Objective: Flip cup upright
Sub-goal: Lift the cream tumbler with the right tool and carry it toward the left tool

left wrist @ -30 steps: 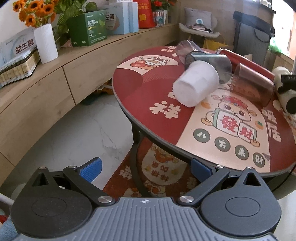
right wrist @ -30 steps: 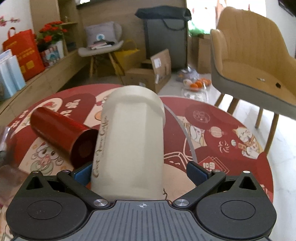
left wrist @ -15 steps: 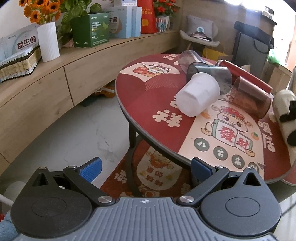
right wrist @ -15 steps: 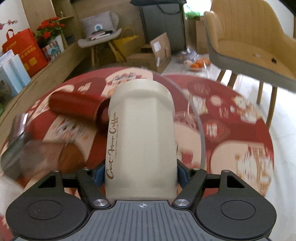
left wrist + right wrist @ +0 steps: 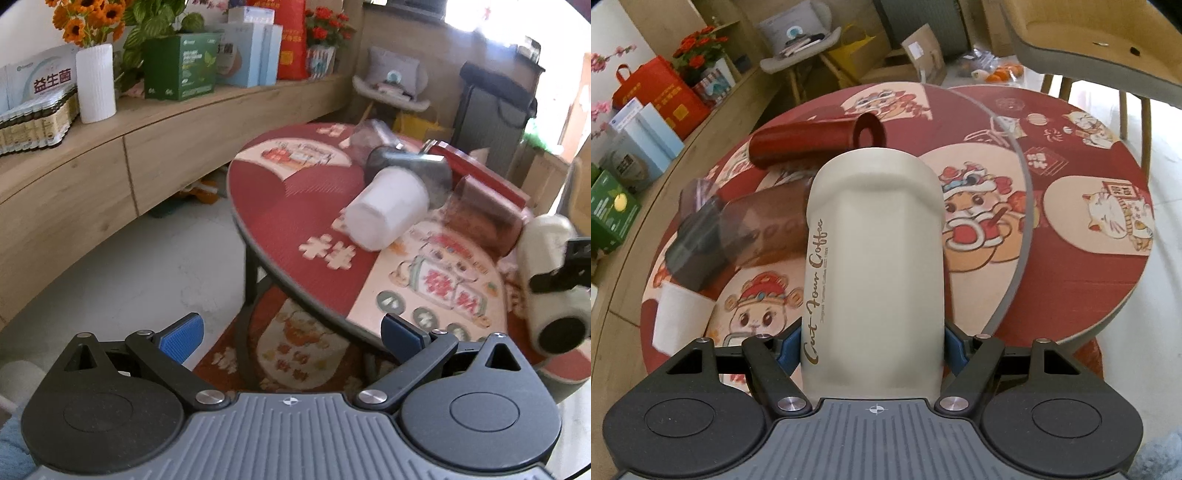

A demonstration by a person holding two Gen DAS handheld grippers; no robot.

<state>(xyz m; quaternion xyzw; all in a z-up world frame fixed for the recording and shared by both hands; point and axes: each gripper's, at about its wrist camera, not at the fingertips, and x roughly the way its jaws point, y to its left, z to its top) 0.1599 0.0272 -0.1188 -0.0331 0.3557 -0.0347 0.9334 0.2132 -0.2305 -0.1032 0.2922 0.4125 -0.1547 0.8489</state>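
**Cream cup gripped by right gripper above table; left gripper idle off the table edge**

Right gripper: closed on the cream cup, its blue pads pressed against both sides of the cup near the end closest to the camera. The cup runs lengthwise away from the camera, with brown script lettering along its left side. In the left wrist view the same cup shows at the right edge of the round table, tilted, with its dark circular end facing down and towards the camera and a black gripper finger across its body. Whether the cup touches the table surface cannot be told.

Left gripper: jaws wide apart, nothing between the blue pads. It sits off the near-left edge of the table, over the floor and the patterned rug beneath.

Other items on the table, all lying on their sides:
- White cup, near the middle of the table's left half, closed base pointing to the table's near-left edge.
- Dark grey cup, just behind the white cup and touching it.
- Clear cup, behind the grey one, towards the far edge.
- Translucent brown cup, just beside the cream cup on its left.
- Red cylinder, along the far edge, open end towards the table centre.

A second round table overlaps the first one on the right.
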